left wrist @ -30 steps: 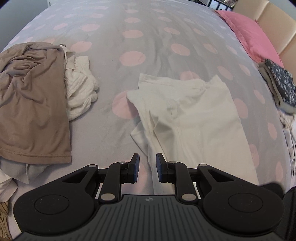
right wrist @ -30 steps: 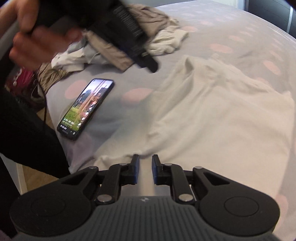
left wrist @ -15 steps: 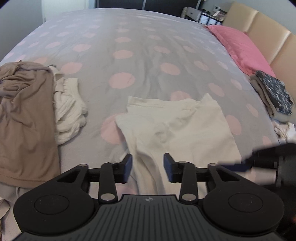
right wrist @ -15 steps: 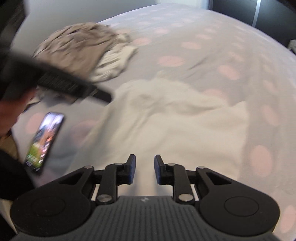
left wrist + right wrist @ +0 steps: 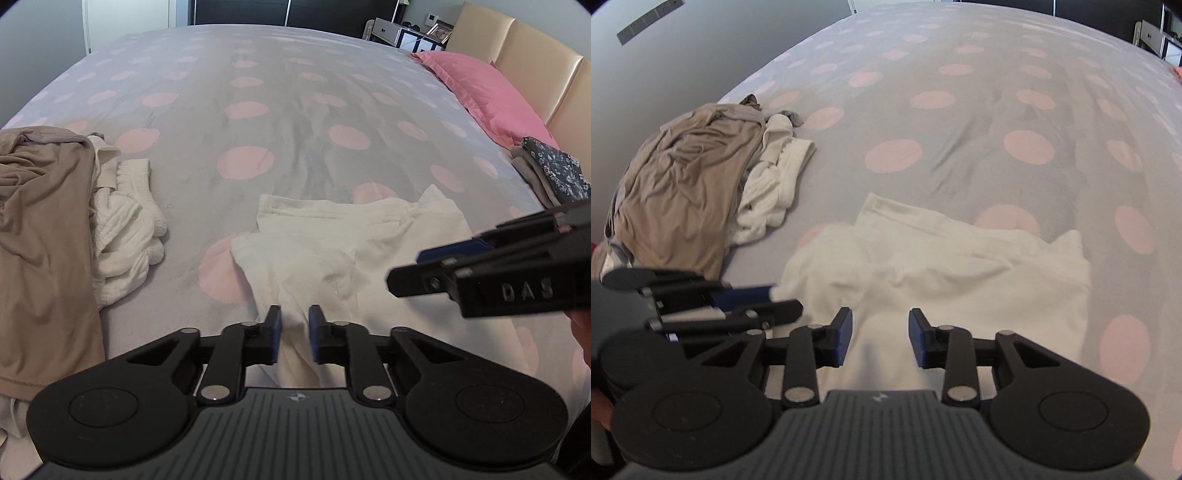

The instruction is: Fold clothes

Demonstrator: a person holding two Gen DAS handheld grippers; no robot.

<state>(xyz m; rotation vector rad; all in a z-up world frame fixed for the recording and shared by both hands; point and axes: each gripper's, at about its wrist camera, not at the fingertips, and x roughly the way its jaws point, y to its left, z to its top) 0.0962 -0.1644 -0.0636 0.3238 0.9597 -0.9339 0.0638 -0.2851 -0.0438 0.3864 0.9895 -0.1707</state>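
The cream-white cotton garment (image 5: 351, 254) lies crumpled and half spread on the near part of the grey duvet with pink dots (image 5: 258, 110), nearest edge bunched toward me. My left gripper (image 5: 293, 334) is closing on that bunched near edge; cloth sits between the pads, and I can't tell if they pinch it yet. My right gripper (image 5: 879, 338) hangs just right of it over the same edge, jaws opening, cloth below them but nothing pinched. Two grips on one edge probably so I can lift and spread it flat before folding. The unfolded pile, a taupe jersey top (image 5: 40, 229) over a white ribbed knit (image 5: 125, 240), waits at left. Folded floral-print clothes (image 5: 554, 173) sit at right by the pink pillow (image 5: 484, 92), out of the working area.
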